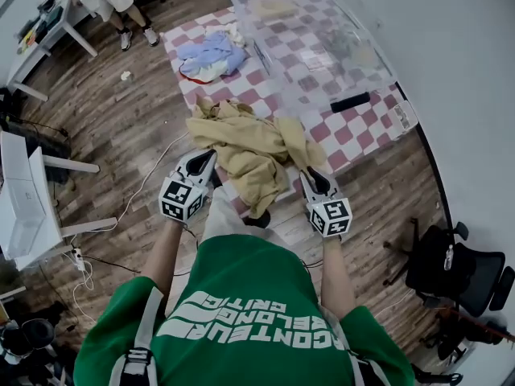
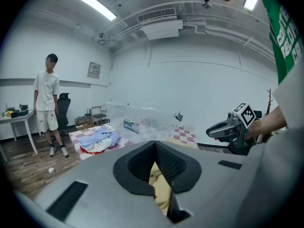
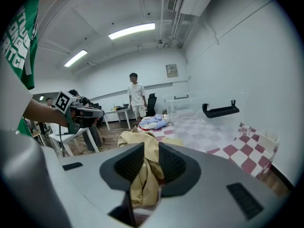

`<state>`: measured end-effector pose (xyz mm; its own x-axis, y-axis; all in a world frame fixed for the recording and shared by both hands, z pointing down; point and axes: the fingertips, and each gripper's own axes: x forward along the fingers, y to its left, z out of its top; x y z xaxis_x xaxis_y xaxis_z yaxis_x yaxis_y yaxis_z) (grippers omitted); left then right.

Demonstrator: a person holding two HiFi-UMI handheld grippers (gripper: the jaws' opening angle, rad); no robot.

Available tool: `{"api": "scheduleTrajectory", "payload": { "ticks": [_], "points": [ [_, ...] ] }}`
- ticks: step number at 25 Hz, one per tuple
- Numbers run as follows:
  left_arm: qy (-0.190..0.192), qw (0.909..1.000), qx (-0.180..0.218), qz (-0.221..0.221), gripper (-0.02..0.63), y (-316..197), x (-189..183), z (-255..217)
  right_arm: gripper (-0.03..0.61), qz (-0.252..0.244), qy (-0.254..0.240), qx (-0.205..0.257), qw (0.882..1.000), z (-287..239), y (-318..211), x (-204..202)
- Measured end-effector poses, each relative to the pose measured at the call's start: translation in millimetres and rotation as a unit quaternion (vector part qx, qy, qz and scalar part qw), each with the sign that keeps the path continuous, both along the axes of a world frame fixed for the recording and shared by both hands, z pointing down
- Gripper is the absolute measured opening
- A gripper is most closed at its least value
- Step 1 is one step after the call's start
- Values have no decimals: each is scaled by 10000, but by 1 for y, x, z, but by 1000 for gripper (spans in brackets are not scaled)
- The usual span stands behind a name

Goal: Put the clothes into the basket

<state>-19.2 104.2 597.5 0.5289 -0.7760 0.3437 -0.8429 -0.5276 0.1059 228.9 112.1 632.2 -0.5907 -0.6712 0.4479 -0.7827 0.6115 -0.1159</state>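
Holding the work at the near edge, you have your left gripper [image 1: 201, 161] clamped tight on a crumpled tan-yellow cotton garment [image 1: 249, 147]; its own view shows a fold of that cloth pinched between the pads. Your right gripper [image 1: 314, 179] grips the other side, its jaws standing a little wider with a thick bunch of the same fabric filling the gap and touching both pads.

The garment hangs between the two grippers, part draped over the near corner of the red-and-white checked tablecloth [image 1: 358, 139] and part trailing below the table edge.

Further along the table lies a light blue and white heap of clothes [image 1: 211, 55], untouched and well apart from you. Beside it, at the far end, stands the clear plastic storage bin [image 1: 322, 51] that serves as the basket. You can see something pale through its walls, but whether that is clothing is hard to tell.

By my reading you are early on: this garment is not yet in, and the blue heap remains.
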Motion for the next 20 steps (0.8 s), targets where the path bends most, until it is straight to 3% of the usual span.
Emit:
{"api": "scheduleTrajectory", "payload": {
  "ticks": [1,4,7,10,15,20],
  "points": [
    [-29,10000,-22,7,-5,-3,-3,5,114,-20,80,-76,9999,8,-3,-2],
    [-63,9999,-141,13,-5,-13,-10,19,183,-137,372,-292,9988,31,-9,-7],
    [-100,9995,-296,57,-5,-24,-15,34,291,-298,723,-472,9958,57,-15,-12],
    [-149,9989,-433,130,-5,-39,-20,47,352,-400,956,-660,9924,82,-23,-15],
    [-194,9963,-768,329,116,-60,-28,71,407,-459,1136,-982,9876,117,-39,-21],
    [-600,9910,-1018,624,304,-81,-36,101,427,-542,1295,-1245,9822,144,-53,-28]
  ]
}}
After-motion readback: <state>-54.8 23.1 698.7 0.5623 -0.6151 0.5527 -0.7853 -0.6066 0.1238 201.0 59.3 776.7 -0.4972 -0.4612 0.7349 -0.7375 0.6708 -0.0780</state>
